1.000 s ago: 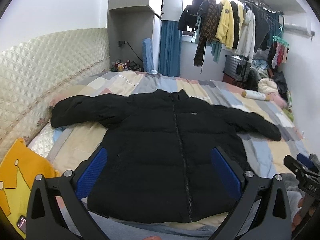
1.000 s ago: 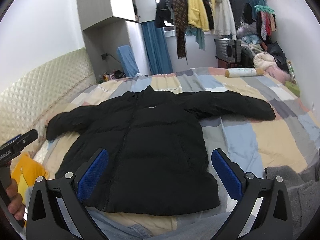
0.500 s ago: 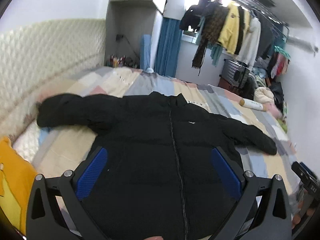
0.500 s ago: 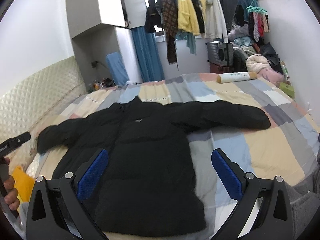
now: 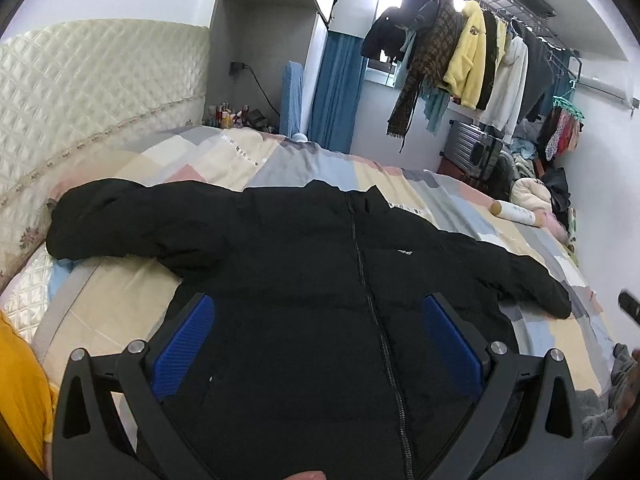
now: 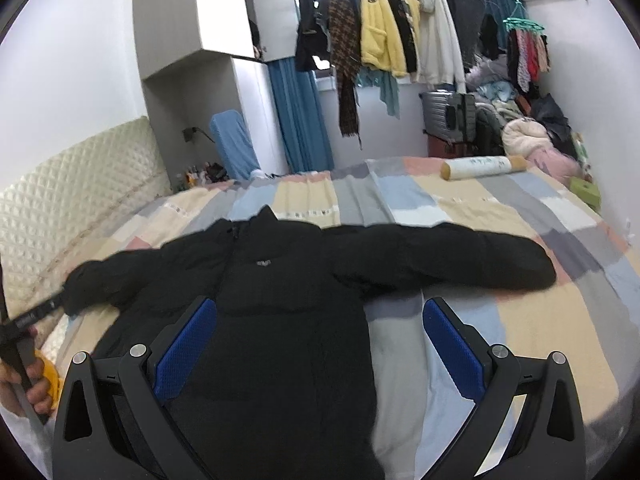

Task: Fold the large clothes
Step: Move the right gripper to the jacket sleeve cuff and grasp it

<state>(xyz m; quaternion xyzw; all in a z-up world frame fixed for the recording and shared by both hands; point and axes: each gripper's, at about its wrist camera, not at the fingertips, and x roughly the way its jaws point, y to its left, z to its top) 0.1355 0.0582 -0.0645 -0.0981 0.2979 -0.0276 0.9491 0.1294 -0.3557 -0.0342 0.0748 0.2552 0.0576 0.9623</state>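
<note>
A black puffer jacket (image 5: 320, 280) lies flat and face up on the bed, zipped, both sleeves spread out to the sides. It also shows in the right wrist view (image 6: 280, 300). My left gripper (image 5: 318, 336) is open and empty, held above the jacket's lower body. My right gripper (image 6: 320, 336) is open and empty, above the jacket's right edge near the hem. The left sleeve (image 5: 120, 220) reaches toward the headboard. The right sleeve (image 6: 460, 256) stretches across the quilt.
The bed has a patchwork quilt (image 6: 520, 320) and a cream quilted headboard (image 5: 80, 92). A yellow cushion (image 5: 20, 380) lies at the left. A rolled tube (image 6: 480, 166) lies at the far edge. Hanging clothes (image 6: 400, 32) and a suitcase (image 6: 448, 116) stand beyond the bed.
Both grippers have moved forward and closer over the jacket, which now fills more of each view. Both stay open. The jacket has not moved.
</note>
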